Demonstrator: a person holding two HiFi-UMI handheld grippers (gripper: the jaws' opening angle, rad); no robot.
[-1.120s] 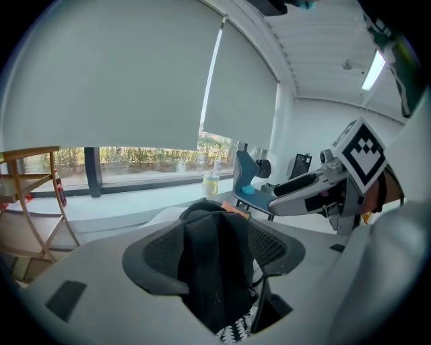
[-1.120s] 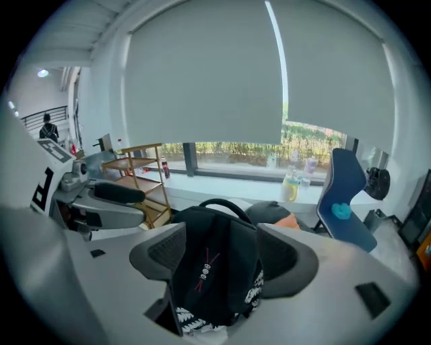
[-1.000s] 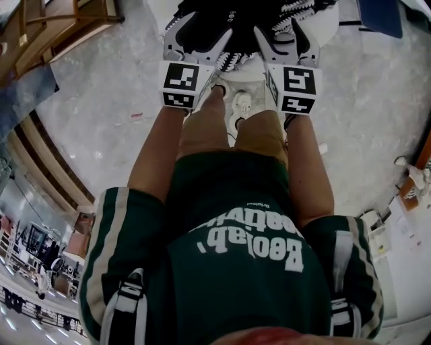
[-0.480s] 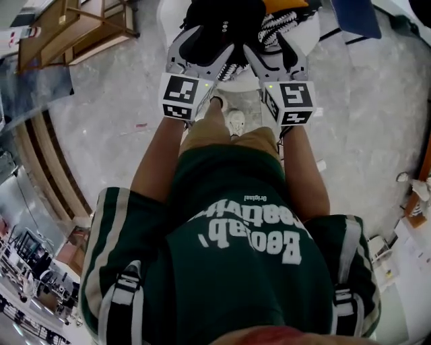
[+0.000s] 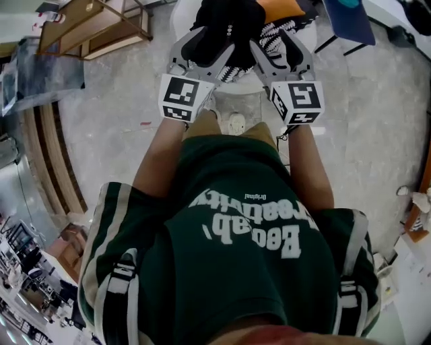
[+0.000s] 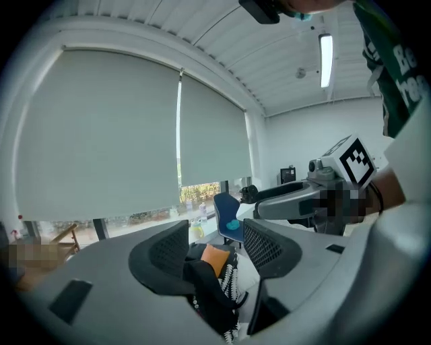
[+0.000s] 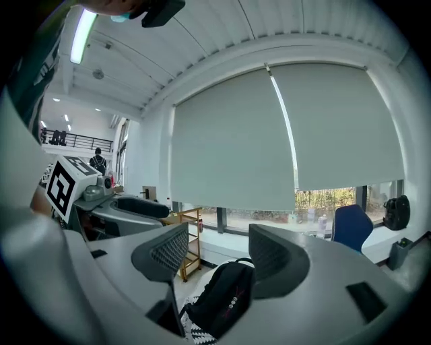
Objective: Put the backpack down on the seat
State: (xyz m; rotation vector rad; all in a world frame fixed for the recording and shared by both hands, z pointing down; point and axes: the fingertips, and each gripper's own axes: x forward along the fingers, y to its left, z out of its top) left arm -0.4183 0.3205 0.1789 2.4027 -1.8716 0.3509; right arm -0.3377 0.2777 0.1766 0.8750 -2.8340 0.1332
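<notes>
The backpack point(image 5: 225, 27) sags, soft and probably light, on the white seat point(image 5: 182, 17) at twelve o'clock, loosely between my left tongs point(image 6: 214, 237), wide though just narrowed slightly, and right tongs point(image 7: 217, 242), equally wide and unpressed; I'd take its top loop point(image 7: 244, 261).

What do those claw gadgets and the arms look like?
The left claw and right claw each have two curved grey jaws with mesh-textured pads and a white cube with black square markers. Arms are bare below striped short sleeves of a dark green T-shirt.

Two grippers: left gripper point(image 5: 205, 47), right gripper point(image 5: 281, 47). One backpack point(image 5: 225, 20). One blue chair point(image 5: 347, 20). One wooden shelf point(image 5: 94, 23).
</notes>
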